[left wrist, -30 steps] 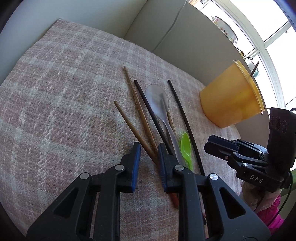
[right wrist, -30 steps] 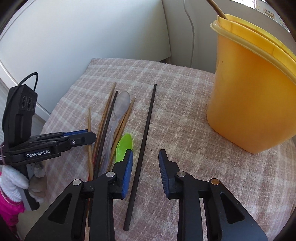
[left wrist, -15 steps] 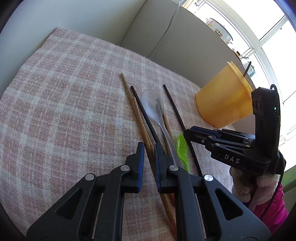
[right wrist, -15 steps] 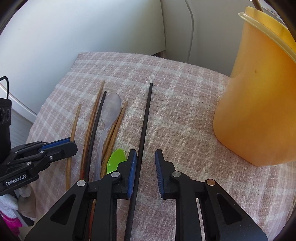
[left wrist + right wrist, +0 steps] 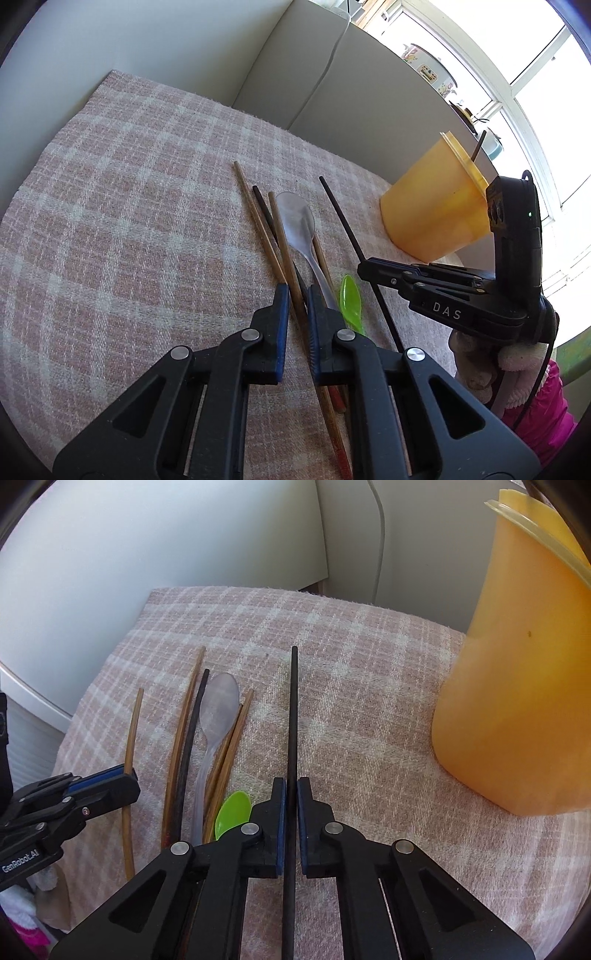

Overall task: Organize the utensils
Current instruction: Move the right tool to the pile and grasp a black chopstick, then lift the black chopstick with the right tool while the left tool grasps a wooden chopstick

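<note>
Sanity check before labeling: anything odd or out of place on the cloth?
Nothing spilled or broken. One oddity: the black chopsticks are split up. One lies apart, pinched in the right tool; its mate sits among the wooden chopsticks and clear spoon.

Both tools point steeply down at the desk, side by side. The left tool is clamped on a brown chopstick, its blue pads pressed against the stick. The right tool, whose jaws have just been closing, pinches a black chopstick between its pads.
</note>
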Tool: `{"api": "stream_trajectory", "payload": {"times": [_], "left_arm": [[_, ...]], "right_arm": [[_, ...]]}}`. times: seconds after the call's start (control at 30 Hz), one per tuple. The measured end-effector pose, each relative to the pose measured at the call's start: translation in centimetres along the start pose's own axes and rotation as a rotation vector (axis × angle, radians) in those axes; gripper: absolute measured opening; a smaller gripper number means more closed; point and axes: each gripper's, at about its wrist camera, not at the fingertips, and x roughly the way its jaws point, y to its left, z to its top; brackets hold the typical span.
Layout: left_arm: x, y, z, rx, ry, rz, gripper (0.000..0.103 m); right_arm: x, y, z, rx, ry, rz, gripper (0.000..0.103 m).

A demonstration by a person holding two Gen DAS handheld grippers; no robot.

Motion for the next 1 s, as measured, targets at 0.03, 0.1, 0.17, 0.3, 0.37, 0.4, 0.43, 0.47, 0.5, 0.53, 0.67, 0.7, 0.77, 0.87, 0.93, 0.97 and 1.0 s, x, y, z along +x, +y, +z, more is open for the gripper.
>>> {"api": "stream_trajectory", "payload": {"times": [0.03,0.1,0.17,0.3,0.37,0.4,0.43,0.47,0.5,0.53,0.67,0.7,0.77,0.87,0.93,0.97,1.0], "left_arm": [[-0.1,-0.1,0.0,0.003,-0.004,-0.002,0.008],[-0.4,-0.3,0.1,0.006,-0.014,-0.005,0.007],[-0.6,-0.7,0.3,0.005,-0.025,-0.008,0.007],[-1.1,-1.7,0.8,0.009,-0.045,-0.012,0.006],[-1.4,-2.0,0.9,0.010,-0.054,-0.017,0.006],[-1.6,-2.2,1.0,0.012,-0.059,-0.019,0.006],[-1.9,-2.3,1.1,0.015,-0.065,-0.020,0.006],[-2.2,-2.5,1.1,0.016,-0.072,-0.023,0.005],[-2.5,-2.6,1.2,0.018,-0.079,-0.026,0.005],[-2.7,-2.6,1.2,0.020,-0.086,-0.030,0.005],[-4.2,-3.7,1.4,0.045,-0.123,-0.049,0.005],[-4.5,-4.0,1.5,0.053,-0.131,-0.056,0.005],[-5.0,-5.0,1.6,0.086,-0.144,-0.053,0.005],[-4.6,-5.7,1.9,0.116,-0.126,-0.016,0.005],[-3.7,-5.3,2.0,0.111,-0.080,0.013,0.005],[-3.3,-4.8,2.0,0.099,-0.063,0.040,0.006],[-2.8,-4.3,1.9,0.091,-0.037,0.064,0.009]], "right_arm": [[-0.3,-0.1,-0.1,0.004,-0.005,0.006,0.004],[-1.0,-0.4,-0.5,0.011,-0.015,0.021,0.004],[-1.6,-0.5,-0.8,0.011,-0.028,0.038,0.004],[-2.9,-0.9,-1.5,0.016,-0.052,0.060,0.004],[-3.6,-1.0,-1.8,0.017,-0.064,0.065,0.004],[-4.0,-1.1,-1.9,0.016,-0.072,0.067,0.004],[-4.4,-1.1,-2.1,0.016,-0.082,0.069,0.004],[-4.9,-1.2,-2.2,0.014,-0.092,0.072,0.004],[-5.3,-1.2,-2.3,0.011,-0.102,0.073,0.004],[-5.8,-1.2,-2.4,0.007,-0.112,0.073,0.004],[-7.9,-1.5,-3.0,-0.003,-0.159,0.076,0.004],[-8.5,-1.6,-3.2,-0.002,-0.173,0.078,0.004],[-9.7,-1.9,-3.6,-0.003,-0.199,0.079,0.004],[-11.1,-2.3,-4.2,-0.006,-0.235,0.066,0.004],[-11.6,-2.6,-4.6,-0.002,-0.246,0.066,0.004],[-11.8,-2.7,-4.7,-0.001,-0.249,0.067,0.004],[-12.0,-2.8,-4.9,0.000,-0.250,0.068,0.004]]}}
